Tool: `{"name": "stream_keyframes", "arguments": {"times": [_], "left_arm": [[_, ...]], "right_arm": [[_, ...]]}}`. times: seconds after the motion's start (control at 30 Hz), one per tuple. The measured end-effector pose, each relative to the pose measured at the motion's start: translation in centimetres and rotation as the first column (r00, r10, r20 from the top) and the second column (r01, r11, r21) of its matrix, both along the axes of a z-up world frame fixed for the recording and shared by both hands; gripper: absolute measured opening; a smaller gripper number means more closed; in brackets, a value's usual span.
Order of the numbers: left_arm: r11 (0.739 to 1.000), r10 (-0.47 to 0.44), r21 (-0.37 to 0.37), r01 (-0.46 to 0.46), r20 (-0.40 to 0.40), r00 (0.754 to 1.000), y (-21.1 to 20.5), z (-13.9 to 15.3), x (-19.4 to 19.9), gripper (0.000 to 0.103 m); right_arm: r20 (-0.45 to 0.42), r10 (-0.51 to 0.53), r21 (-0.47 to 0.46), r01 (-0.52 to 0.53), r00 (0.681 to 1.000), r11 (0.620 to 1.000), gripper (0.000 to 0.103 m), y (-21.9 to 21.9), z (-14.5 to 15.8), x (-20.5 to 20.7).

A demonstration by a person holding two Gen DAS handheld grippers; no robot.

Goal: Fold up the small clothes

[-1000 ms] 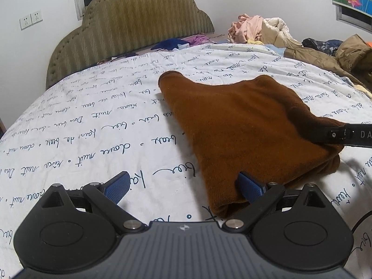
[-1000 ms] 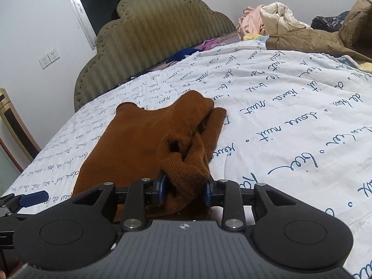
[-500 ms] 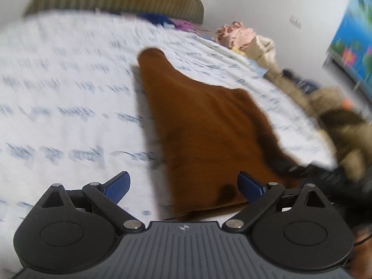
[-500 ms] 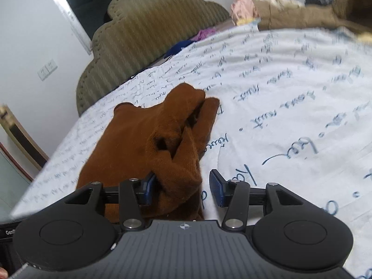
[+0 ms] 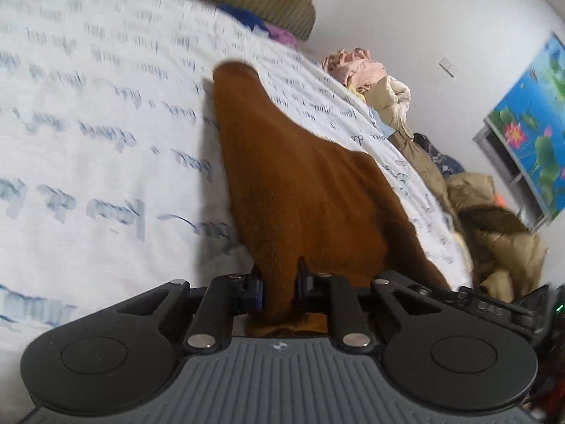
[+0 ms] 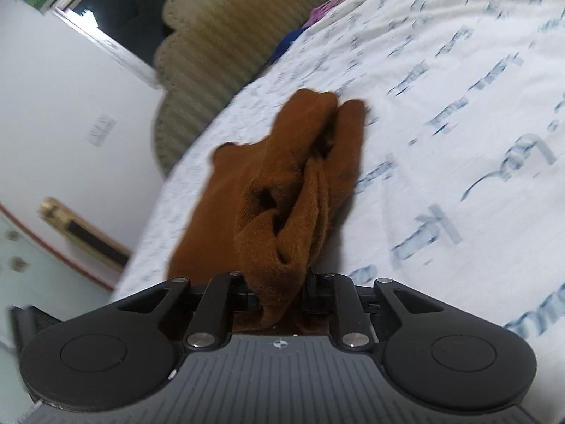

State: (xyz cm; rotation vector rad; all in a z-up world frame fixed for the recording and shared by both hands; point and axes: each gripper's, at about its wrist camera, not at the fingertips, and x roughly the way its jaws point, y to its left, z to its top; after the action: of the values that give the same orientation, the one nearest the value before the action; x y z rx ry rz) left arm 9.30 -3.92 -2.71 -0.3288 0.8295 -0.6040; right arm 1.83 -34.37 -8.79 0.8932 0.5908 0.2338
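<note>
Closing on the brown garment (image 5: 300,194), the left claw (image 5: 279,288) is pinching its near edge. The right claw (image 6: 280,291) is closing on a bunched fold of it on the bed (image 6: 459,106).

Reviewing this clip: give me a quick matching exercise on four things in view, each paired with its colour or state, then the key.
Things:
1. left gripper
2. bedsheet
3. headboard
4. wall picture

Descriptions:
A. olive, ribbed, scalloped edge
B. jaws closing on the brown garment
C. blue with pink flowers
D. white with blue handwriting

Pairs: 1-B, 2-D, 3-A, 4-C
</note>
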Motion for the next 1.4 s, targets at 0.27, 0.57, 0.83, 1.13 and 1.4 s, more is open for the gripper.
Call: {"name": "stream_keyframes", "arguments": {"times": [0.27,0.57,0.83,1.13,1.4], "left_arm": [[0.996,0.03,0.081,-0.039,0.117,0.993,1.2,3.1,3.8,0.095],[1.0,-0.005,-0.032,-0.001,-0.19,0.982,-2.2,0.2,18.5,0.094],[0.999,-0.015,-0.032,0.01,-0.155,0.988,-5.7,-0.5,22.5,0.011],[0.971,-0.019,0.241,0.009,0.039,0.999,-9.5,2.9,20.3,0.026],[0.932,-0.09,0.362,-0.025,0.298,0.95,-4.7,3.7,8.0,0.082]], "right_arm": [[0.014,-0.02,-0.201,0.022,1.0,0.979,0.09,-3.2,2.9,1.1],[-0.067,0.044,0.021,-0.043,0.997,0.999,0.078,-6.5,-0.3,12.2],[-0.072,0.071,-0.09,-0.078,0.995,0.993,0.028,-4.4,0.2,15.6],[-0.01,-0.007,-0.362,0.003,1.0,0.932,0.04,-4.4,3.7,14.2],[-0.003,-0.079,-0.254,0.075,0.997,0.964,0.051,-5.9,2.7,6.7]]}}
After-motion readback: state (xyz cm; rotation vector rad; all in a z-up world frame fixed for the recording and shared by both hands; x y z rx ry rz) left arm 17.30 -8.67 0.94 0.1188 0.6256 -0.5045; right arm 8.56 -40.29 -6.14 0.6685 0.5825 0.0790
